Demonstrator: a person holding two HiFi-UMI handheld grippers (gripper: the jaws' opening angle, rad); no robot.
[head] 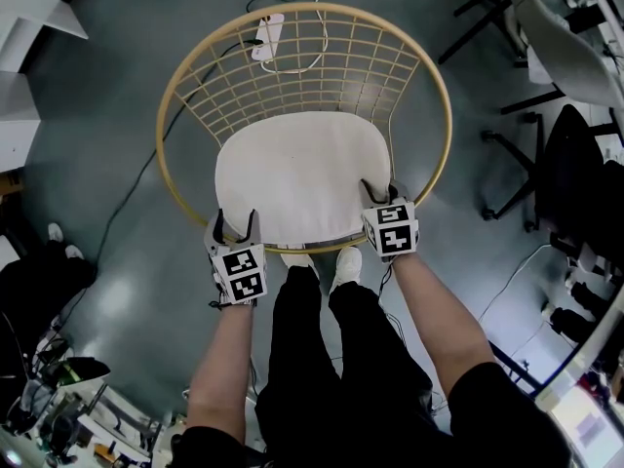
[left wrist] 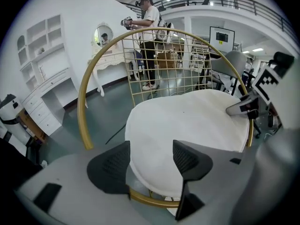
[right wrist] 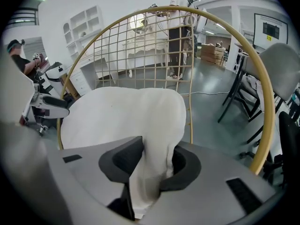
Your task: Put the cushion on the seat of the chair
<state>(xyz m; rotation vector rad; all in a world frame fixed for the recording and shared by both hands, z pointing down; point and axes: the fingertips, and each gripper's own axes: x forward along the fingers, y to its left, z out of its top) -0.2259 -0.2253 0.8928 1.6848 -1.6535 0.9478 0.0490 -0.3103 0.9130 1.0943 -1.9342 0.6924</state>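
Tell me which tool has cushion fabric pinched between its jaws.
The right tool: a fold of the cushion is bunched between its jaws. The left tool stands open at the cushion's edge, gripping nothing.

The right gripper [right wrist: 150, 161] has its jaws pinched on a bunched fold at the near edge of the white cushion [right wrist: 119, 116], which lies spread across the seat of the gold wire-backed chair [right wrist: 263, 93] on the grey-green floor [right wrist: 208, 109].
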